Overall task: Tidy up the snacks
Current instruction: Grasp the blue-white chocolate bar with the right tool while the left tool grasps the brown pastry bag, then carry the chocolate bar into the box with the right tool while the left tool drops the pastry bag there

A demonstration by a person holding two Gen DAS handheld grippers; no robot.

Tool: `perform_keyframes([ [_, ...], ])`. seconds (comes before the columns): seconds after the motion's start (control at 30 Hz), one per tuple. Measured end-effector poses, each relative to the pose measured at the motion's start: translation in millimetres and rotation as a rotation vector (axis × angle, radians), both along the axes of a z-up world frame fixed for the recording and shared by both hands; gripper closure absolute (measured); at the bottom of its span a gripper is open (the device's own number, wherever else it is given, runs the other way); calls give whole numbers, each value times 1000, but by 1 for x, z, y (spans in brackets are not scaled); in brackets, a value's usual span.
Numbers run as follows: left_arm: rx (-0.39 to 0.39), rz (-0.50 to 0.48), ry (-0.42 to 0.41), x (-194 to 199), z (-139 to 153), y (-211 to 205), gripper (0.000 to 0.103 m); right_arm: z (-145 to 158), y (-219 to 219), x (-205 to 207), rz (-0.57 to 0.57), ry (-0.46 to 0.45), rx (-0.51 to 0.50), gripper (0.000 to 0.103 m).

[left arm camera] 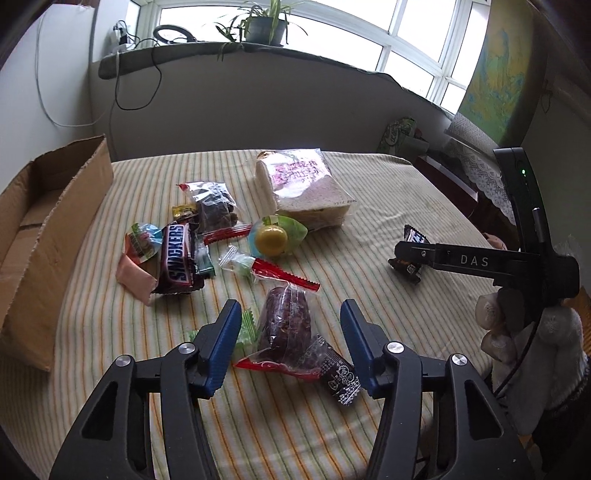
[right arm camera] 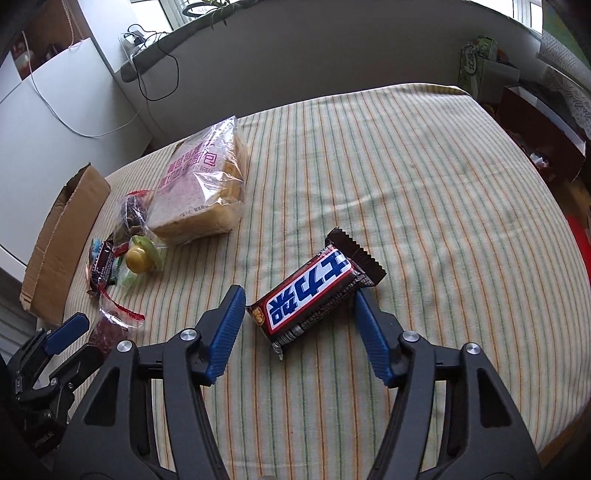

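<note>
Lying diagonally, far end up-right, the chocolate bar (right arm camera: 314,295) sits between the spread-apart right gripper (right arm camera: 299,321).

A potted plant (left arm camera: 264,26) with long drooping leaves stands on a dark window ledge (left arm camera: 229,55) under a bright, white-framed window (left arm camera: 369,33), with a ring light (left arm camera: 171,35) and a white charger (left arm camera: 120,37) to its left, from which black and white cables (left arm camera: 136,88) hang down the wall. At the right edge a yellow-green map (left arm camera: 495,81) hangs above lace-trimmed cloth (left arm camera: 480,166), and a green printed bag (left arm camera: 400,134) sits just beyond the far corner of the striped tablecloth (left arm camera: 369,221)
</note>
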State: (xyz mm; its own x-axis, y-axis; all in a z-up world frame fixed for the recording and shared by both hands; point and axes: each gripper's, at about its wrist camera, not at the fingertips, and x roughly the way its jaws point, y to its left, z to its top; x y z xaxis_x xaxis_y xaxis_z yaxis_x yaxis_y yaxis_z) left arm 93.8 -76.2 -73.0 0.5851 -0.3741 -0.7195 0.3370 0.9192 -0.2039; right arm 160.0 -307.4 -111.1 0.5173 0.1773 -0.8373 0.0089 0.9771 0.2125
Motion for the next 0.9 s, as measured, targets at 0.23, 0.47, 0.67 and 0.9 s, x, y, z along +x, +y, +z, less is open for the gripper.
perform_keyframes([
  [0.23,56,-65,-6,5,-7,-13,55,-2,12,16,16,4,-44,40],
  [0.47,88,-78,2,11,-17,-19,63,-6,21,19,48,-7,-171,65],
  [0.67,86,-59,8,15,-21,-16,68,-4,13,15,44,-16,-165,73],
  [0.9,24,-24,-2,13,-10,-6,70,2,11,6,32,-40,-151,74],
])
